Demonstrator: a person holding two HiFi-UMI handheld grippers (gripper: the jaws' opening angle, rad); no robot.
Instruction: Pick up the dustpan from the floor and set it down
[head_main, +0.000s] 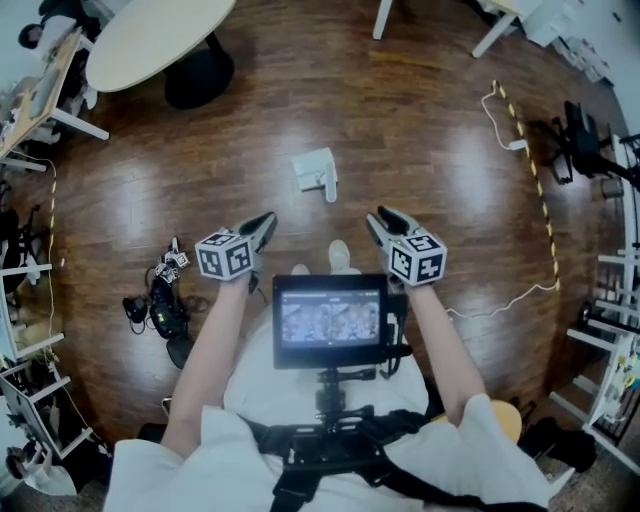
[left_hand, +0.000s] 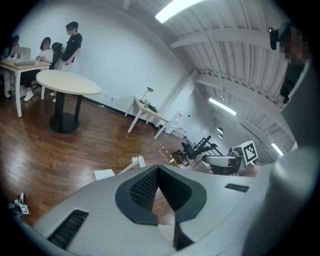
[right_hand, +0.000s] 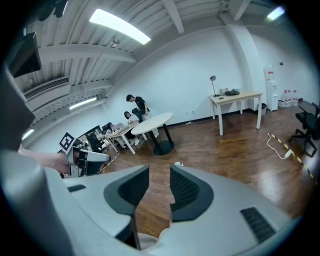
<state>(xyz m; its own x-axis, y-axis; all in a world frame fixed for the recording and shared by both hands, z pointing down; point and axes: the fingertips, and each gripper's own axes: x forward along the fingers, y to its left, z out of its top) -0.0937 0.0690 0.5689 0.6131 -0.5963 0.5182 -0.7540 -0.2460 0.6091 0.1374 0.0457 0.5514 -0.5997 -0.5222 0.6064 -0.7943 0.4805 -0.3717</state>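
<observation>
The white dustpan (head_main: 315, 170) lies on the wood floor ahead of both grippers, its handle toward the right. My left gripper (head_main: 264, 224) hangs above the floor short of it and to its left; its jaws meet at the tips with nothing between them. In the left gripper view the dustpan (left_hand: 105, 174) shows just beyond the left gripper (left_hand: 157, 168). My right gripper (head_main: 384, 217) is level with the left one, to the dustpan's right. In the right gripper view a narrow gap shows between the right gripper's (right_hand: 159, 173) pads, and nothing is in it.
A round table (head_main: 150, 40) stands at the far left. Black gear (head_main: 165, 305) lies on the floor by my left arm. A striped cable (head_main: 530, 170) runs along the right. A monitor (head_main: 330, 320) sits on the chest rig. People (left_hand: 70, 42) are at a far desk.
</observation>
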